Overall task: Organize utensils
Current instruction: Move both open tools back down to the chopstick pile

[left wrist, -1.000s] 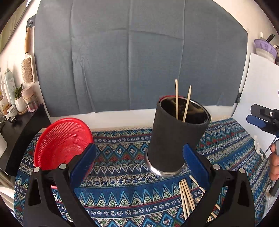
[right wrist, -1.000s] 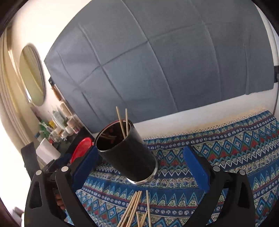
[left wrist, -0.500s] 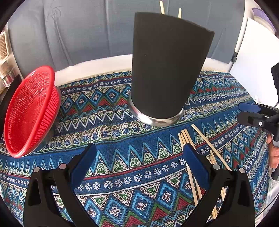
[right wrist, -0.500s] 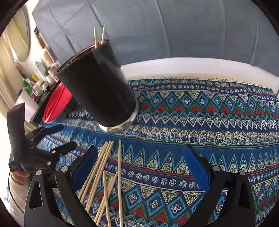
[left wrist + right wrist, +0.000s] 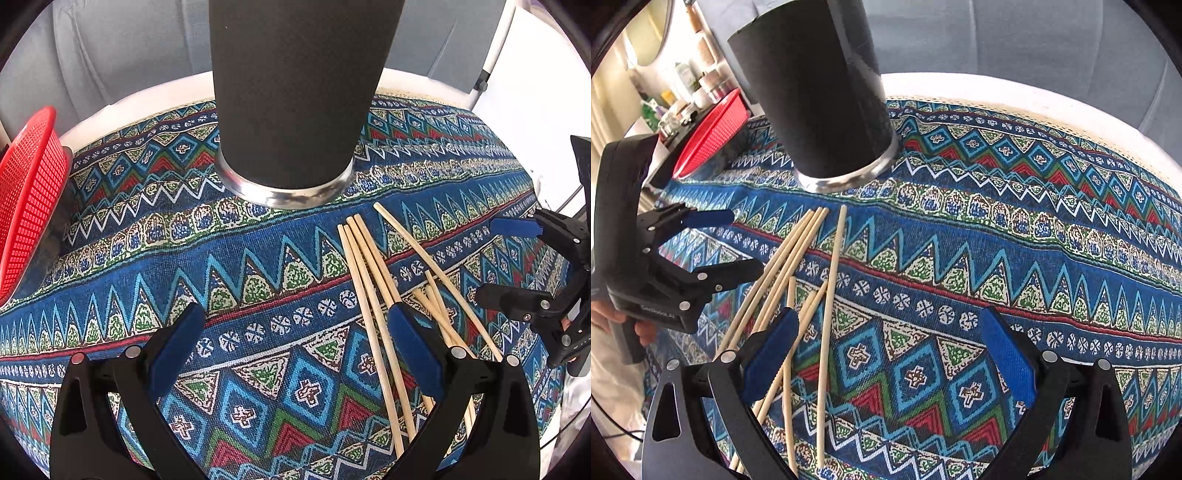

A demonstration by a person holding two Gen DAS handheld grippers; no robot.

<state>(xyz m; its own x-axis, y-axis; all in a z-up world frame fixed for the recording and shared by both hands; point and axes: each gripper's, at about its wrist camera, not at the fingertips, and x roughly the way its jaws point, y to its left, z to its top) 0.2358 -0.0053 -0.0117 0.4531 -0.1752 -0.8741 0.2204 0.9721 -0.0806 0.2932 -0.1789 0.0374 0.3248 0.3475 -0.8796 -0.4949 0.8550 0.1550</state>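
While there's some embossed lettering on the side of the left gripper (image 5: 713, 247) body in the right wrist view, it's too small and blurry to read, so no brand I can give you. Both grippers sit low over the patterned tablecloth (image 5: 258, 288), fingers spread wide apart, nothing between them. The right gripper (image 5: 886, 354) has its left pad partly covering the loose wooden chopsticks (image 5: 812, 280), which lie scattered on the cloth just in front of the black cup (image 5: 820, 103). That cup stands upright on the cloth with a shiny metal ring at its base; its top is cut off in both views, so I can't see what's inside. A red mesh basket (image 5: 26, 206) sits at the cloth's left edge, only partly in frame. Behind it there's a shelf with bottles and jars (image 5: 687, 96), probably toiletries, labels unreadable. A hand (image 5: 613, 317) grips the left gripper's handle, mostly hidden.
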